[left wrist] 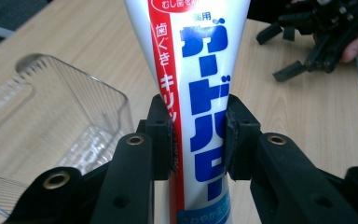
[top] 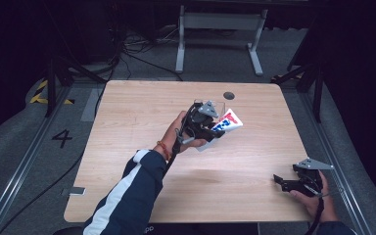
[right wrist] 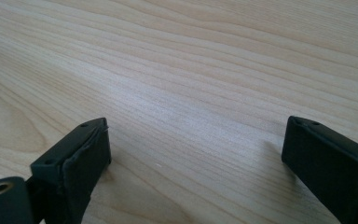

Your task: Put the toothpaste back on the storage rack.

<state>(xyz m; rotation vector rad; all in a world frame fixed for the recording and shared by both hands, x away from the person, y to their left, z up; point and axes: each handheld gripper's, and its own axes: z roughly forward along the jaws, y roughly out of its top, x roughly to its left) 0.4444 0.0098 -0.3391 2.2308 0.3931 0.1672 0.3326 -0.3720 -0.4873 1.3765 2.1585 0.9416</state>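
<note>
I have the left gripper (top: 219,128) near the centre of the high view, just above the middle of the table (top: 127,122), and its 2 jaws are clamped on a toothpaste tube (top: 227,123). In the left gripper view the tube (left wrist: 200,84) runs up the middle of the frame, white with a red stripe and blue lettering, and both black pads (left wrist: 161,137) press flat against its sides, 1 on each side. The tube is pinched partway along its length, with its wider end pointing toward the top of that frame. In the high view it sticks out to the upper right of my left hand (top: 178,129), lifted off the wood.

A clear plastic container (left wrist: 51,116) sits at the left of the left gripper view, open side up, just beside the tube but not touching it. In the high view it shows faintly just behind the gripper (top: 216,105).

My right gripper (top: 286,182) rests at the lower right of the high view, near the table edge, held in my right hand (top: 318,196). Its 2 jaws stand wide apart in the right gripper view, with bare wood between them and nothing held. It also appears at the upper right of the left gripper view (left wrist: 307,42).
</note>
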